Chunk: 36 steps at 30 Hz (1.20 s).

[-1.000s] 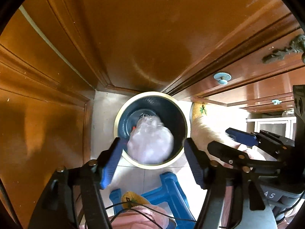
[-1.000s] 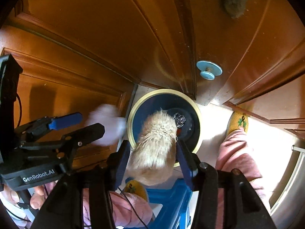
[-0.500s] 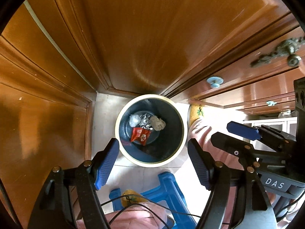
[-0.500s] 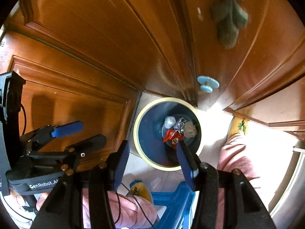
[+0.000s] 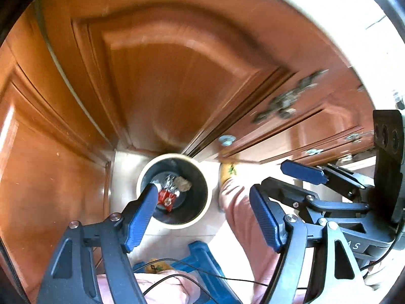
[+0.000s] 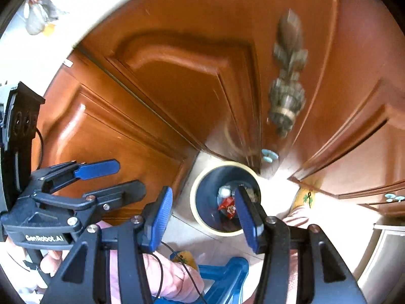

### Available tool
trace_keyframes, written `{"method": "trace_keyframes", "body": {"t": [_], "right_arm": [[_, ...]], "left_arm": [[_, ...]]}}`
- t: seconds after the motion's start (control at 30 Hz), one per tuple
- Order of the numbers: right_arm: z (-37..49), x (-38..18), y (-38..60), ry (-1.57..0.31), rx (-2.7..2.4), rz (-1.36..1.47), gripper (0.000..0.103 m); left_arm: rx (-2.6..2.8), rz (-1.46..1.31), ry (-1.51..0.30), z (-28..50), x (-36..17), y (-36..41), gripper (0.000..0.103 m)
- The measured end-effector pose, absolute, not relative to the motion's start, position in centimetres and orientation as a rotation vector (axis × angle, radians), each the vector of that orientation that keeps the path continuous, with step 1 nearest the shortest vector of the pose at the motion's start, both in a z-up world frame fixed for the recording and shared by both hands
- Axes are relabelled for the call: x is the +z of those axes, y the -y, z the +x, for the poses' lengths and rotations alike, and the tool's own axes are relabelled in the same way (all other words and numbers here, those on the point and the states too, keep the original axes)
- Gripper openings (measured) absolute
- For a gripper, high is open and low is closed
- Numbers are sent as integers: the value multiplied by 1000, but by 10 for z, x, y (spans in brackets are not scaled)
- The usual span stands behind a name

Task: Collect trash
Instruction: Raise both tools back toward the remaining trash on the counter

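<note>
Both claws stand spread with nothing between their pads. Seen from its own camera, the left gripper (image 5: 202, 217) points steeply down, its blue fingers (image 5: 138, 221) parted wide; the right gripper (image 6: 202, 212) shows the same in its view, blue pads apart and empty. The left jaws have just been opening a little further, with no thing between them.

In the left wrist view the trash bin (image 5: 174, 224), dark blue inside with a cream rim, sits on the pale floor at about 11 o'clock from the gap between the fingertips, well below them. The left fingertip overlaps the bin's rim only in the picture. At the bin's bottom lie the trash pieces: a red wrapper (image 5: 165, 198), a crumpled silver foil (image 5: 170, 181) and a brownish wad (image 5: 183, 183), close together. In the right wrist view the same bin (image 6: 200, 207) lies between the two fingers, nearer the right one, whose tip hides part of the trash; the red wrapper and a silvery ball show beside it.

Brown wooden cabinet doors (image 5: 177, 76) surround the bin. A blue stool (image 5: 210, 266) lies at 6 o'clock, beside pink sleeves (image 5: 243, 217).
</note>
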State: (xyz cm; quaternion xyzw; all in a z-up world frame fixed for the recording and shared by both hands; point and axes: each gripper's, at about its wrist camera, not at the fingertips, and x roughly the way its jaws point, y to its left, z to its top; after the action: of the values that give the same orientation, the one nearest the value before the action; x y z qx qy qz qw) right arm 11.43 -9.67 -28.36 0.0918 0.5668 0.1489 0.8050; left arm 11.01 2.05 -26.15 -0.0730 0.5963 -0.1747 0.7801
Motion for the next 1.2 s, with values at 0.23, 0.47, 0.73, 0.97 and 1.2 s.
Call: {"method": "trace_keyframes", "body": {"t": [0.23,0.47,0.73,0.97,1.2], "right_arm": [[98,-215,118,-1067,337,194,52],[88,-145,131,-922,335,186,57],[94,-71,151,-734,281,119,67],[127,-28,185,-675,218,129,67],[169,-17,207,-673,129,69,67]], "left_arm": [[-416,-130,-1165,102,-186,-1,73],[-446,-97,-1014,107,-108,20,78],[-454,-53,-841,125,-29,45,83],[-462,-54,-742,153,13,57,85],[-419,-71,-677,177,35,53,94]]}}
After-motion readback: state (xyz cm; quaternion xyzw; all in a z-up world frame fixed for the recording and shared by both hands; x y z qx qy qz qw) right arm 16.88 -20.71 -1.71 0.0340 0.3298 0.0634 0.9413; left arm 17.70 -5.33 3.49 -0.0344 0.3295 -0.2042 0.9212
